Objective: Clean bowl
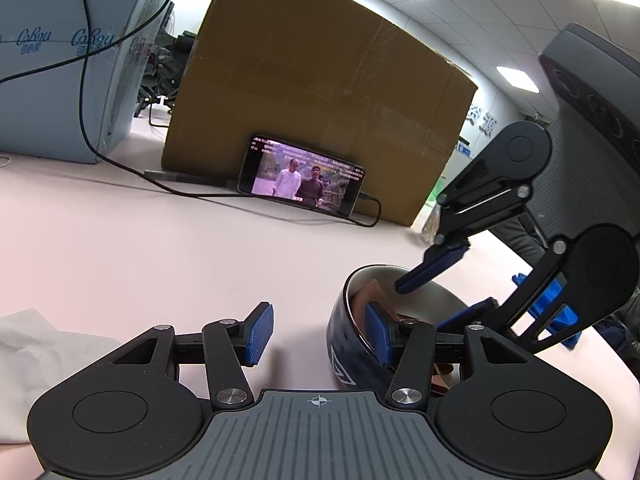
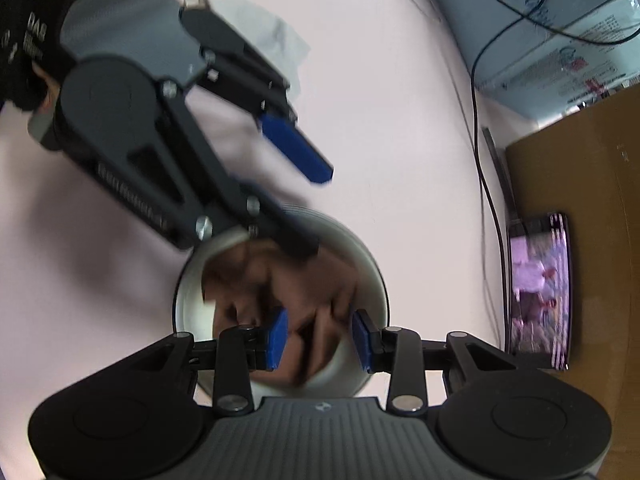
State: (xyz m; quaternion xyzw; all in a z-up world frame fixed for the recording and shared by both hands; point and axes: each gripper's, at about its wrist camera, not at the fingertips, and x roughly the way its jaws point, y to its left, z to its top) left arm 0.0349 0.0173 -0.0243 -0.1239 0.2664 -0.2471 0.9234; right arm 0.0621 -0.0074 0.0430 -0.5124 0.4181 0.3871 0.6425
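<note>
The bowl [image 1: 352, 344] has a glossy dark blue outer wall and a smooth pale inside with a metallic sheen; the brown wad [image 2: 280, 280] in it is blurred, perhaps crumpled paper. Both grippers are matt black plastic with bright metal pivot screws and ribbed blue pads [image 1: 260, 332]. The table [image 1: 140, 248] is smooth and matt, the cardboard box [image 1: 320, 92] dull and taped, the phone [image 1: 300, 178] glassy, the tissue [image 1: 32, 344] soft and creased

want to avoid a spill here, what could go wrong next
The left gripper has only one finger inside the bowl; the other stands clear outside, so the bowl could tip. The right gripper works a brown cloth inside and may shove the bowl toward the phone.
</note>
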